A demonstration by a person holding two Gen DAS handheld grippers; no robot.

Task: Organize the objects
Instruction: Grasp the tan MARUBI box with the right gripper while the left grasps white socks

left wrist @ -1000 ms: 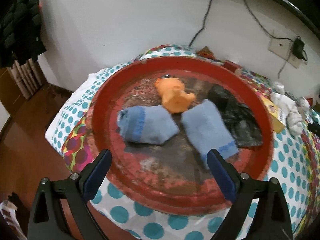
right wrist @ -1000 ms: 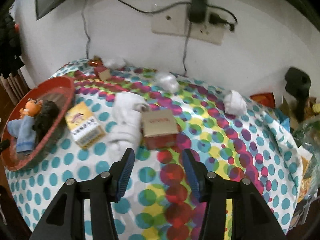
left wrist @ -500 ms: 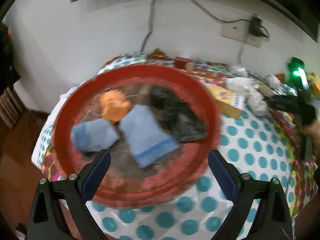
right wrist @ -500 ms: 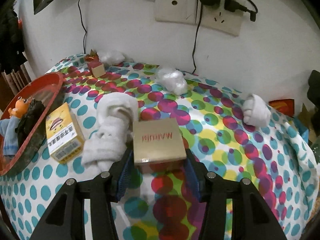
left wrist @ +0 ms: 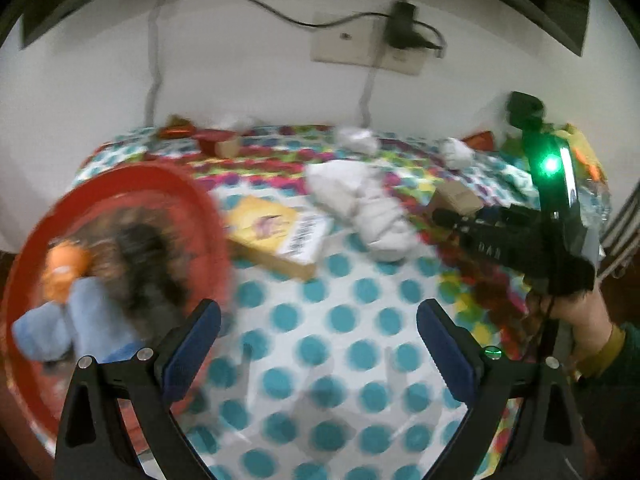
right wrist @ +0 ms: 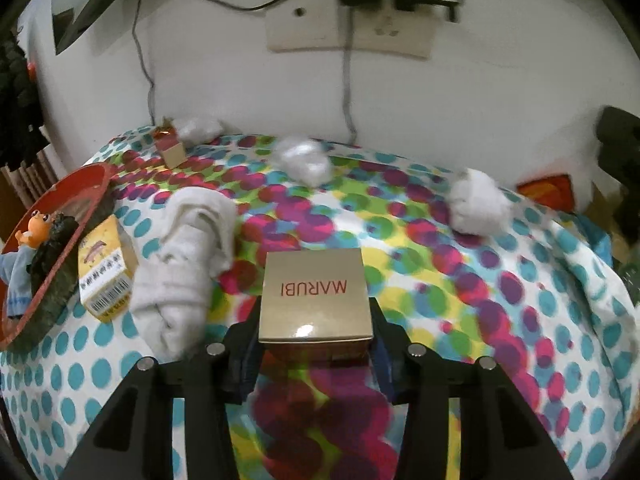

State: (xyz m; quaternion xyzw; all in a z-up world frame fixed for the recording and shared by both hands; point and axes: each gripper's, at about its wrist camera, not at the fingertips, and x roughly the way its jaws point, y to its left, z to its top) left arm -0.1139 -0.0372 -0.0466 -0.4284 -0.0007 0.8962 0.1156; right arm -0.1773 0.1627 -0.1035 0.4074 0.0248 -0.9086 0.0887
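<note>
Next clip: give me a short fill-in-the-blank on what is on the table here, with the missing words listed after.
1. The gold box between the right gripper's fingers reads ____.
2. The orange toy lies in the ____ tray.
3. The rolled white towel lies between the gold box and the ____ box.
4. The left gripper holds ____.

Missing words: MARUBI; red; yellow; nothing

Dim indoor light. Left wrist view was motion-blurred, worst at red tray (left wrist: 168, 184). Right view sharper; glare spot on gold box (right wrist: 306, 330). Fisheye corners vignetted black.
</note>
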